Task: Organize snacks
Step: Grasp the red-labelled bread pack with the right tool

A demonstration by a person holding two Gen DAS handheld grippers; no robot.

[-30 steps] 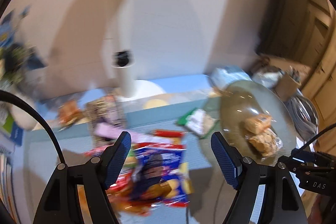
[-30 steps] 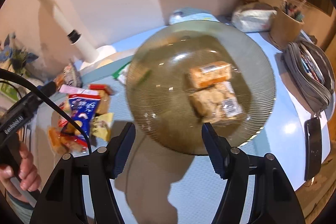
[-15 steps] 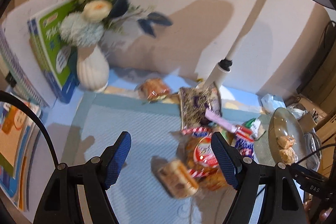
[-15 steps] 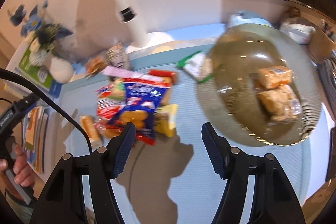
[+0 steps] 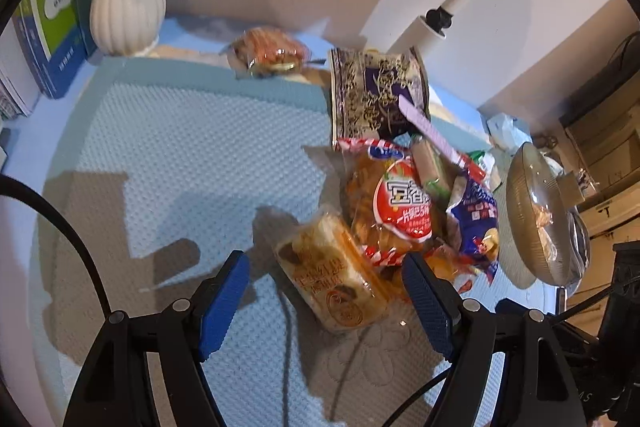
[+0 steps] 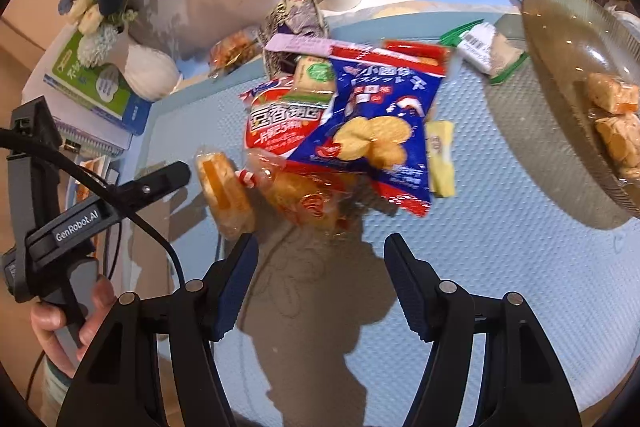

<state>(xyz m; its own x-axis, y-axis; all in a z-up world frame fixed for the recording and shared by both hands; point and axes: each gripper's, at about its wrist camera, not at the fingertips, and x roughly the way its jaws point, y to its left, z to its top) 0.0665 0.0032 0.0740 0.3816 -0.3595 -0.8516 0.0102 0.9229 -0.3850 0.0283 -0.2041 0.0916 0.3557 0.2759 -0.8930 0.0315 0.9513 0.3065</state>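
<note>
Between my left gripper's (image 5: 326, 301) spread, empty jaws lies a clear-wrapped orange-brown pastry (image 5: 334, 277); at one o'clock its end abuts the heaped snack packets (image 5: 404, 203), so I risk snagging them. My right gripper (image 6: 320, 283) hovers spread, empty.

Left gripper (image 5: 326, 293) angled down, fingers apart, empty; right gripper (image 6: 320, 277) likewise.

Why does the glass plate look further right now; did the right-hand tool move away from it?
Yes. The right tool swung left: the glass plate, once centred in its view, now sits at the right edge, and the snack pile lies ahead.
</note>
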